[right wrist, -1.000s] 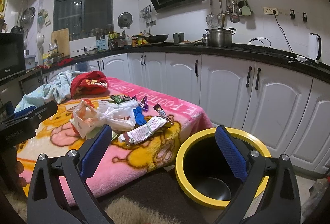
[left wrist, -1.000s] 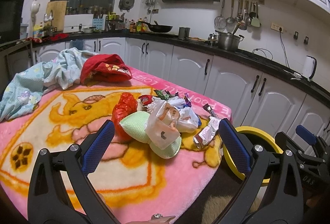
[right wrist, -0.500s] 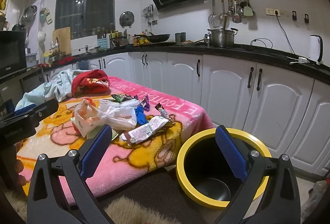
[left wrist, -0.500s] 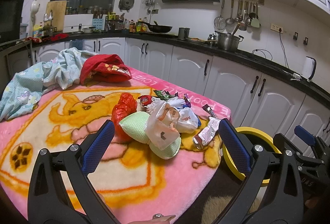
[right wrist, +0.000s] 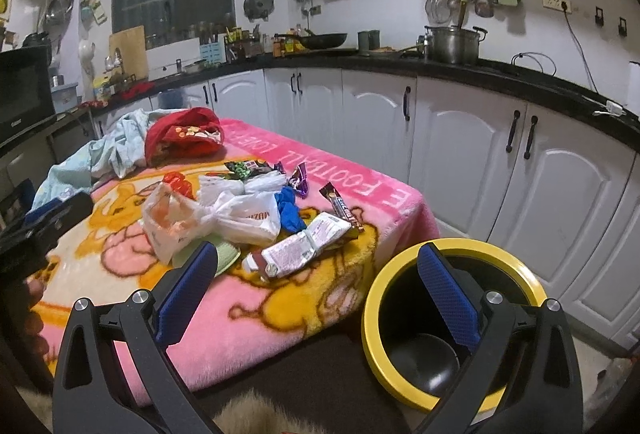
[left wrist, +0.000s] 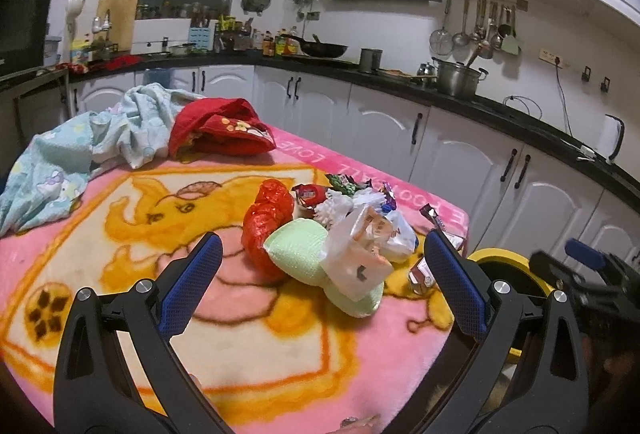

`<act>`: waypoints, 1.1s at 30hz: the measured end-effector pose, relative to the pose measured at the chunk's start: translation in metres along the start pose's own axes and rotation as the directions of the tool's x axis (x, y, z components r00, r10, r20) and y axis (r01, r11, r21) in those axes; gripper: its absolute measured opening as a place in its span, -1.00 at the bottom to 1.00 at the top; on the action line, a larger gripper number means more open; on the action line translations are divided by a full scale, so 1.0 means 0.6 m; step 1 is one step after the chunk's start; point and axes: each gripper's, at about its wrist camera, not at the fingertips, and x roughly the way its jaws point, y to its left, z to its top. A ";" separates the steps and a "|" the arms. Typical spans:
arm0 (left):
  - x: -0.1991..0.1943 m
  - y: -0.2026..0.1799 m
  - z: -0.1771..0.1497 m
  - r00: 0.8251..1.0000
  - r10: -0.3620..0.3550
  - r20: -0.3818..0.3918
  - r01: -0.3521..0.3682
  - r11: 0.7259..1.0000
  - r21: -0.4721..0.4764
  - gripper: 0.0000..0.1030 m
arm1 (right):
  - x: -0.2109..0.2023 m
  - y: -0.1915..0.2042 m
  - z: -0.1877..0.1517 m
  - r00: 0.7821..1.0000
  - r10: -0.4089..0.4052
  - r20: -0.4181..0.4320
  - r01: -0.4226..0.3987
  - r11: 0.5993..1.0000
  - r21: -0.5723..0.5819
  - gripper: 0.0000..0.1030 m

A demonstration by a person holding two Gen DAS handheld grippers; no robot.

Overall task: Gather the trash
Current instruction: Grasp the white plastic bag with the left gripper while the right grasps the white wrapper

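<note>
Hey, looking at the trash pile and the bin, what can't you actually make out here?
- Yellow-rimmed bin: left wrist view, mostly hidden by the table edge and the gripper's fingers.
- Green pouch: right wrist view, largely covered by the clear plastic bag and a finger.
- Red bag: right wrist view, only a sliver shows behind the pile.

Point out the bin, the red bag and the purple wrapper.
bin (right wrist: 370, 298), right wrist view, yellow rim, left side.
red bag (left wrist: 268, 218), left wrist view, middle of the crumpled plastic.
purple wrapper (right wrist: 299, 178), right wrist view, middle of the foil.
</note>
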 end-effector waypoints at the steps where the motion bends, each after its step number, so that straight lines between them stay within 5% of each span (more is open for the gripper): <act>1: 0.002 0.002 0.001 1.000 -0.012 0.000 0.012 1.000 0.007 0.80 | 0.011 0.002 0.004 1.000 0.002 -0.006 -0.002 1.000 0.004 0.88; 10: 0.073 -0.007 0.012 0.988 -0.113 -0.104 0.117 0.992 0.037 0.80 | 0.114 -0.032 0.021 0.994 -0.020 -0.110 0.026 0.998 0.054 0.88; 19: 0.149 0.004 0.002 0.971 -0.129 -0.201 0.133 0.991 0.005 0.77 | 0.213 -0.051 0.011 0.971 0.030 -0.236 0.006 0.989 0.150 0.88; 33: 0.192 -0.008 -0.009 0.946 -0.157 -0.282 0.178 0.983 0.048 0.09 | 0.306 -0.048 -0.007 0.924 0.115 -0.365 -0.004 0.956 0.292 0.47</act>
